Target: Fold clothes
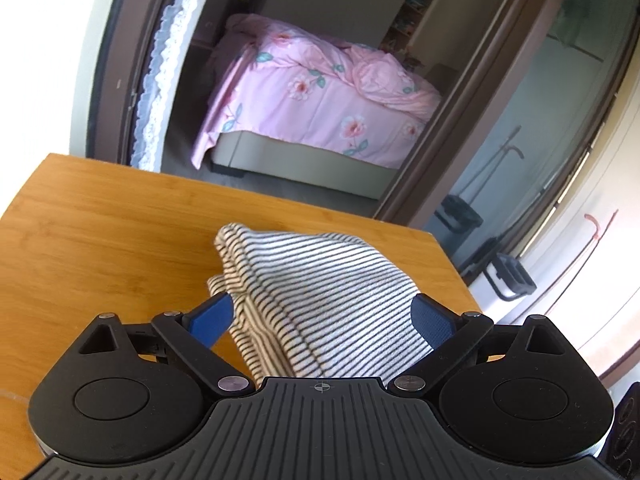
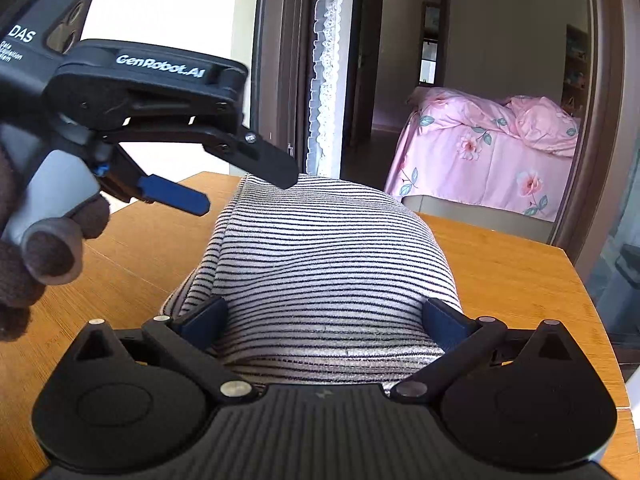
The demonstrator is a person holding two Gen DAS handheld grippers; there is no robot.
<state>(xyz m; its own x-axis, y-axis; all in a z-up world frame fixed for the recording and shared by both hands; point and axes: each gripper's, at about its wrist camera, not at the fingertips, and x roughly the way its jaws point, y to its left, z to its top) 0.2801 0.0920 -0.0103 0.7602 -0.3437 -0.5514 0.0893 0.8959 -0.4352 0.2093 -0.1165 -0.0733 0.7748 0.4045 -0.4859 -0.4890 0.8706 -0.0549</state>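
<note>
In the left wrist view, the striped garment [image 1: 316,296] lies folded into a thick bundle on the wooden table [image 1: 100,220]. It runs from the gripper's base out toward 11 o'clock, and that is its long axis. The left gripper [image 1: 324,316] has its blue fingers [image 1: 212,316] spread wide, one on each side of the bundle's near end; they hold nothing. Stacked fold edges show on the bundle's left flank, at about 9 o'clock from its middle. Beyond the table, at 12 o'clock, a bed with a pink floral cover [image 1: 320,92] shows through a doorway.

In the right wrist view, the same garment [image 2: 328,272] fills the gap ahead, its long axis running straight to 12 o'clock. The right gripper [image 2: 324,316] is likewise spread wide, its fingers [image 2: 204,320] flanking the near end without pinching it. The left gripper [image 2: 244,188] hangs at 10 o'clock, tilted down, jaws apart, its upper finger tip just over the bundle's far left corner; contact cannot be judged. A gloved hand [image 2: 24,264] holds its handle. The right gripper seems nearer the bundle's near edge, so any next pinch there likely falls to it.
</note>
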